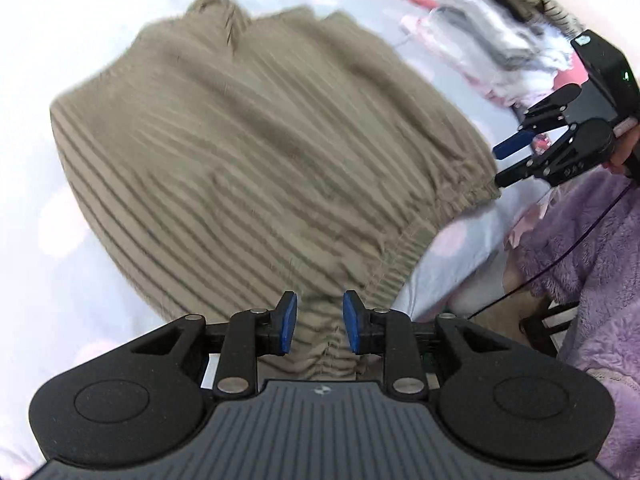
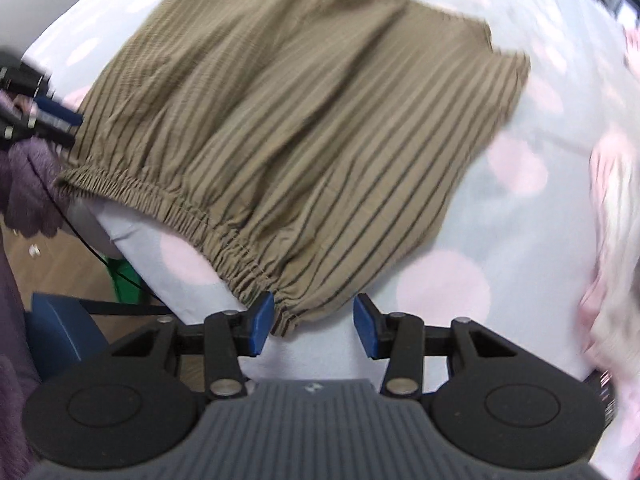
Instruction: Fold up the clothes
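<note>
Tan striped shorts (image 1: pixel 256 152) with an elastic waistband lie spread on a pale sheet with pink dots (image 1: pixel 80 264). My left gripper (image 1: pixel 319 322) is open, its blue pads on either side of the gathered waistband at one end. My right gripper (image 2: pixel 314 324) is open at the other waistband corner, the cloth edge next to its left pad. The shorts fill the right wrist view (image 2: pixel 304 120). The right gripper also shows in the left wrist view (image 1: pixel 506 162), and the left gripper shows in the right wrist view (image 2: pixel 60 126) at the far left.
A pile of pink, white and grey clothes (image 1: pixel 492 48) lies at the back right of the sheet; it shows in the right wrist view (image 2: pixel 612 216) along the right edge. A purple fleece sleeve (image 1: pixel 592 256) is at the right. Wooden floor (image 2: pixel 60 264) lies below the sheet's edge.
</note>
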Action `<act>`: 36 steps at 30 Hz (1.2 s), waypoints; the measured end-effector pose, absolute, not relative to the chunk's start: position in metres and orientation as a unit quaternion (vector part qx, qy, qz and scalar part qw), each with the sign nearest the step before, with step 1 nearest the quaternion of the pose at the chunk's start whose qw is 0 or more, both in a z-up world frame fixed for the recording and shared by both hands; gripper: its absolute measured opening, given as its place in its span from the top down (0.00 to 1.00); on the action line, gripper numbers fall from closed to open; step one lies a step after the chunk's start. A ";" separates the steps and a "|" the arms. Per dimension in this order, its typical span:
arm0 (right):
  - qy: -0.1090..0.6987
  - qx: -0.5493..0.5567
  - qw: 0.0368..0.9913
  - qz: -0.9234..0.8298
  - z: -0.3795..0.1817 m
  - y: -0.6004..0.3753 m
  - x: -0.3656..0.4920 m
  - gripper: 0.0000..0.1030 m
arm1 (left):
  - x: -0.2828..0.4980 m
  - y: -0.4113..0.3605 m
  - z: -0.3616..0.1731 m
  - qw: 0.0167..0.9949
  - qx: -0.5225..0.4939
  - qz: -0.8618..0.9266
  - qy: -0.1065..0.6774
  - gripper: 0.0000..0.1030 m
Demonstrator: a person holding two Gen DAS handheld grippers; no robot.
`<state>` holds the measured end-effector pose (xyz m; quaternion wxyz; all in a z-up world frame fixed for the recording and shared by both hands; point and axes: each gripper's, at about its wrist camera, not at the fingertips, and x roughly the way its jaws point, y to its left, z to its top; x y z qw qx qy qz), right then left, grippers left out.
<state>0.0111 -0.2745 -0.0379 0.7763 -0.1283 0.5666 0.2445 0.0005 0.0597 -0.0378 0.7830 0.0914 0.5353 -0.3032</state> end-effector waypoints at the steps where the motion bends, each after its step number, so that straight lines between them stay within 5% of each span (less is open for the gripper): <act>1: 0.579 -0.107 0.771 0.242 -0.040 -0.278 0.015 0.54 | 0.002 0.060 -0.041 0.779 0.092 -0.300 0.543 0.77; 9: 0.626 0.067 0.754 0.187 -0.074 -0.304 0.030 0.57 | 0.006 0.053 -0.069 0.754 0.122 -0.284 0.580 0.77; 11: 0.623 0.096 0.753 0.186 -0.075 -0.306 0.027 0.82 | 0.008 0.054 -0.072 0.753 0.121 -0.281 0.583 0.77; 12: 0.622 0.118 0.750 0.189 -0.075 -0.307 0.026 0.85 | 0.009 0.054 -0.073 0.752 0.121 -0.280 0.584 0.77; 36: 0.534 0.098 0.757 0.365 0.002 -0.147 0.050 0.91 | 0.001 0.060 -0.072 0.764 0.123 -0.281 0.568 0.77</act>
